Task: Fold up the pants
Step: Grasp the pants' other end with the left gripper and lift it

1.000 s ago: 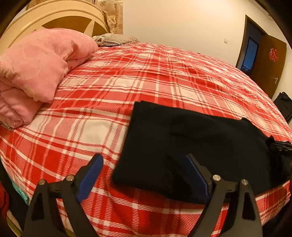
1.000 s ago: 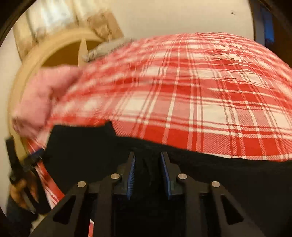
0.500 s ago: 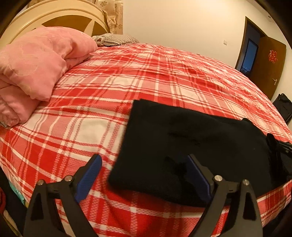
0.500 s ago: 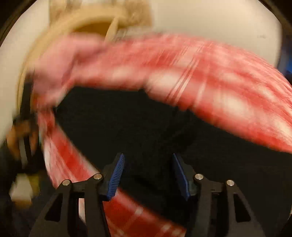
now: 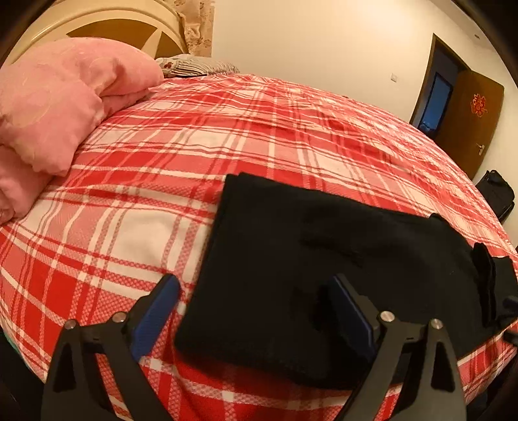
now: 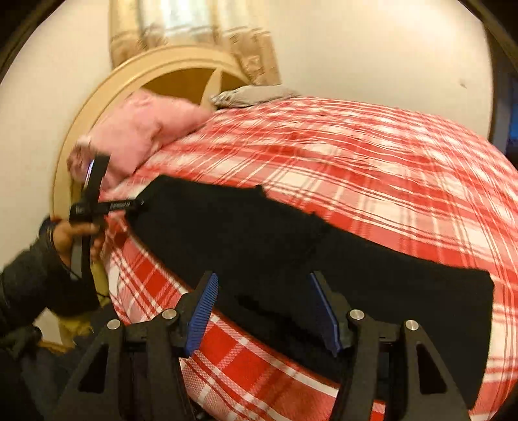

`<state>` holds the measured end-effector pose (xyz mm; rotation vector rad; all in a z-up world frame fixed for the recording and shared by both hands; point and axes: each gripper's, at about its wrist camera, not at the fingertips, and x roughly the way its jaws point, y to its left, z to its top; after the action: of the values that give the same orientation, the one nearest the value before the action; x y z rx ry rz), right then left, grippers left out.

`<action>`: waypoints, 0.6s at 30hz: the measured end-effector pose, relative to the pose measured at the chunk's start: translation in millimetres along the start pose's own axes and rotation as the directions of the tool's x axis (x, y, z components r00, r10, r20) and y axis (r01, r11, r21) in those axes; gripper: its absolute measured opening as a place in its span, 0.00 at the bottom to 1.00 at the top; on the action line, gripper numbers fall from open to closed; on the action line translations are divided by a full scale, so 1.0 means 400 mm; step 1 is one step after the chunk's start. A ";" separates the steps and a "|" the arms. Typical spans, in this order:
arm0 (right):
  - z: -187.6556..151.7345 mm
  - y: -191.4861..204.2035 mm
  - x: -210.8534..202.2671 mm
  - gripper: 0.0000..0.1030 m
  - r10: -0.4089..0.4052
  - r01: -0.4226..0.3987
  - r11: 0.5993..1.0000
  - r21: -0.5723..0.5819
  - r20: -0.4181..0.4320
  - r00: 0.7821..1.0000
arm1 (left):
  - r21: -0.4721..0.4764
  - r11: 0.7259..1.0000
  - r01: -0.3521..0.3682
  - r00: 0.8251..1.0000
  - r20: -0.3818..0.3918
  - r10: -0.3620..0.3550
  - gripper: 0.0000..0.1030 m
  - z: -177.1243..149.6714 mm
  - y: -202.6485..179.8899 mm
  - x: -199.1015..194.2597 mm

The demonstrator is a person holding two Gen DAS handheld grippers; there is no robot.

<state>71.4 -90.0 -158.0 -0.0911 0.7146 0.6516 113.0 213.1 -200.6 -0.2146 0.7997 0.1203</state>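
Black pants [image 5: 307,259] lie folded in a long strip near the front edge of a red-and-white plaid bed [image 5: 259,129]. My left gripper [image 5: 254,304] hovers over their near left corner, its jaws wide apart and closing, the pads pressing on nothing. One blue pad [image 5: 155,307] is above the bedspread, the other above the cloth. In the right wrist view my right gripper [image 6: 263,285] stands open over the pants [image 6: 291,243] near the bed's edge, holding nothing. To the left there, a hand [image 6: 71,236] holds the left gripper [image 6: 94,194].
A pink quilt [image 5: 64,97] is piled at the bed's head by a cream headboard [image 5: 97,29], with a striped pillow [image 5: 194,64] behind it. A brown door [image 5: 469,113] and a black bag [image 5: 495,194] stand off to the right.
My right gripper has let go of the pants' fabric, opened, and pulled back and sideways with a roll. The left gripper has barely moved.
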 end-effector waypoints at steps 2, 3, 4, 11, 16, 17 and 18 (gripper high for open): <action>-0.012 -0.016 -0.011 0.58 -0.024 0.024 0.999 0.022 0.014 1.000 | 0.004 1.000 0.029 0.999 -0.013 -0.029 0.67 0.007 0.000 -0.003; -0.018 -0.023 -0.015 0.58 -0.028 0.027 0.999 0.031 0.016 0.999 | -0.001 1.000 0.028 0.999 -0.018 -0.028 0.64 0.011 0.003 -0.001; -0.025 -0.031 -0.022 0.58 -0.028 0.027 0.999 0.040 0.019 0.999 | -0.012 1.000 0.029 0.999 -0.023 -0.029 0.63 0.015 0.009 0.000; -0.031 -0.065 -0.056 0.58 -0.038 0.033 0.997 0.074 0.057 0.998 | 0.016 1.000 0.019 0.999 -0.037 -0.018 0.53 0.028 0.000 0.015; -0.019 -0.103 -0.080 0.58 -0.081 0.073 0.990 0.123 0.060 0.995 | 0.039 0.997 0.060 0.996 -0.065 -0.058 0.25 0.044 -0.030 -0.020; -0.016 -0.115 -0.086 0.58 -0.099 0.091 0.986 0.139 0.059 0.993 | 0.026 0.997 0.074 0.996 -0.057 -0.072 0.25 0.048 -0.031 -0.035; -0.014 -0.125 -0.092 0.58 -0.109 0.098 0.983 0.154 0.061 0.992 | 0.009 0.996 0.089 0.995 -0.054 -0.089 0.25 0.051 -0.030 -0.043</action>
<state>76.1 -150.9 -145.7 0.0332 0.6858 0.4972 117.6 205.7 -172.5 -0.2431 0.8430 0.0259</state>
